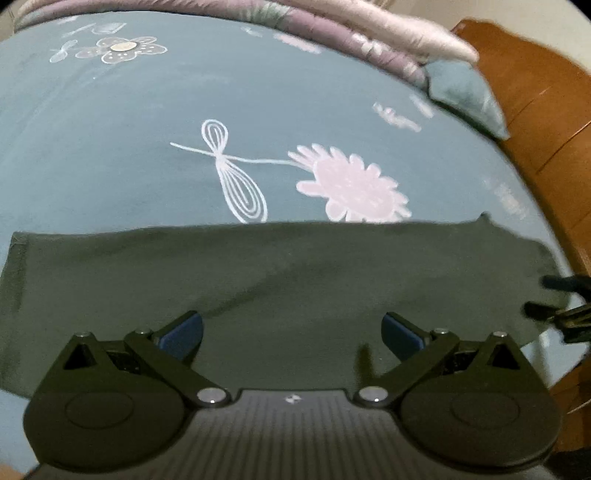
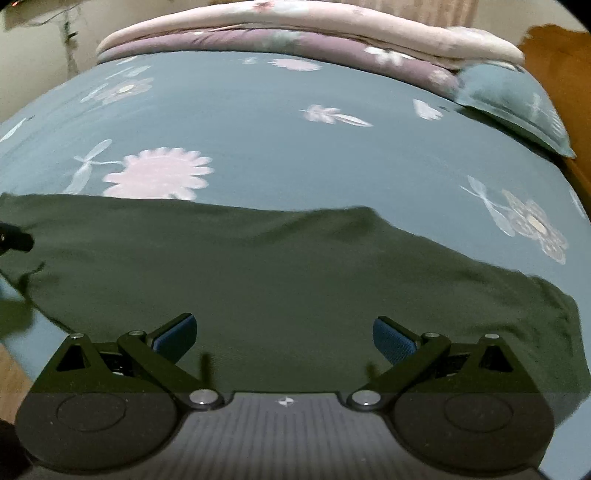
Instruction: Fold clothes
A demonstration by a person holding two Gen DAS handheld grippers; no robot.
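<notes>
A dark olive-green garment (image 1: 280, 280) lies flat on a grey-blue flowered bedsheet (image 1: 155, 110), spread as a wide band across the near part of the bed. My left gripper (image 1: 293, 338) hovers over its near edge, open, with nothing between the blue pads (image 1: 184, 332). In the right wrist view the same garment (image 2: 280, 273) fills the lower half, and my right gripper (image 2: 284, 338) stands open above it. The right gripper's black fingertips (image 1: 554, 295) show at the right edge of the left wrist view, by the garment's right end. The left gripper's tip (image 2: 16, 238) shows at the left edge of the right wrist view.
A folded pink and purple quilt (image 2: 295, 33) lies along the far side of the bed. A grey-blue pillow (image 2: 517, 107) sits at the far right. A wooden headboard (image 1: 543, 110) runs along the right side. Bare flowered bedsheet (image 2: 258, 129) stretches beyond the garment.
</notes>
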